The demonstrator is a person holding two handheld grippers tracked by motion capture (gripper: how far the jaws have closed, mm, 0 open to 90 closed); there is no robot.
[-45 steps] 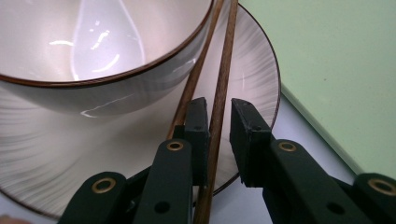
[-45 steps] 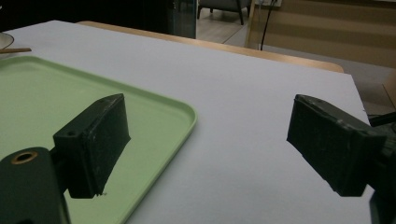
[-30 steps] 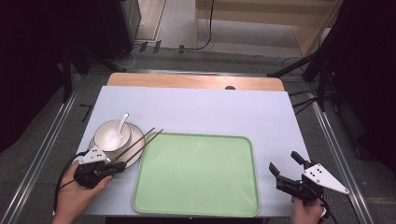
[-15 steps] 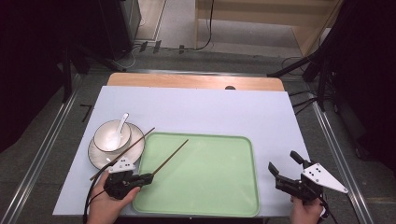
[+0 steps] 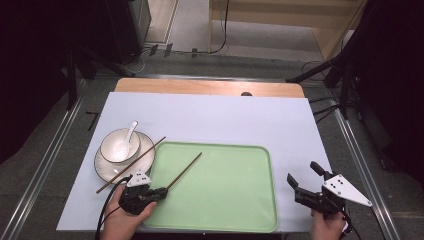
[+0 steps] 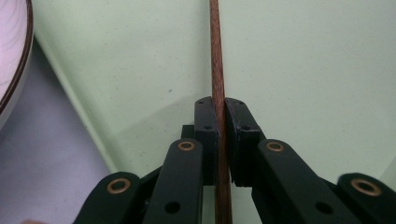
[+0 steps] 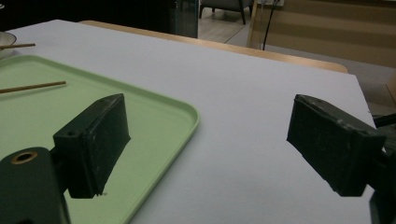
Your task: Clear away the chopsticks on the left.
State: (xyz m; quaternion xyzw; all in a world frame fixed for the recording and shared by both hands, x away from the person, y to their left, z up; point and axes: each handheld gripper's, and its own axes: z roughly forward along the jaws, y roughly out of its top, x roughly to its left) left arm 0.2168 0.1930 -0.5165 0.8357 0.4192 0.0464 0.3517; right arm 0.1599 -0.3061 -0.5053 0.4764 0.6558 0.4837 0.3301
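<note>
My left gripper (image 5: 161, 190) sits at the green tray's (image 5: 225, 200) front left corner, shut on a brown chopstick (image 5: 186, 169) that slants up and right over the tray. In the left gripper view the jaws (image 6: 220, 109) pinch this chopstick (image 6: 215, 56) above the tray floor (image 6: 303, 65). A second chopstick (image 5: 131, 165) lies across the saucer (image 5: 102, 171), beside the white bowl (image 5: 119, 147) with its spoon (image 5: 131, 130). My right gripper (image 5: 302, 171) rests open off the tray's right edge, its jaws (image 7: 210, 126) wide apart over the white table cover.
The white cover (image 5: 225, 117) spreads over the wooden table (image 5: 200, 86). The tray's rim (image 7: 189, 116) lies just left of my right gripper. Both chopsticks' far ends, the held chopstick (image 7: 32, 87) and the other chopstick (image 7: 16, 45), appear in the right gripper view.
My left gripper has moved right from beside the saucer to the tray's corner, carrying one chopstick away from the other, which stayed on the saucer. The right gripper has not moved.
</note>
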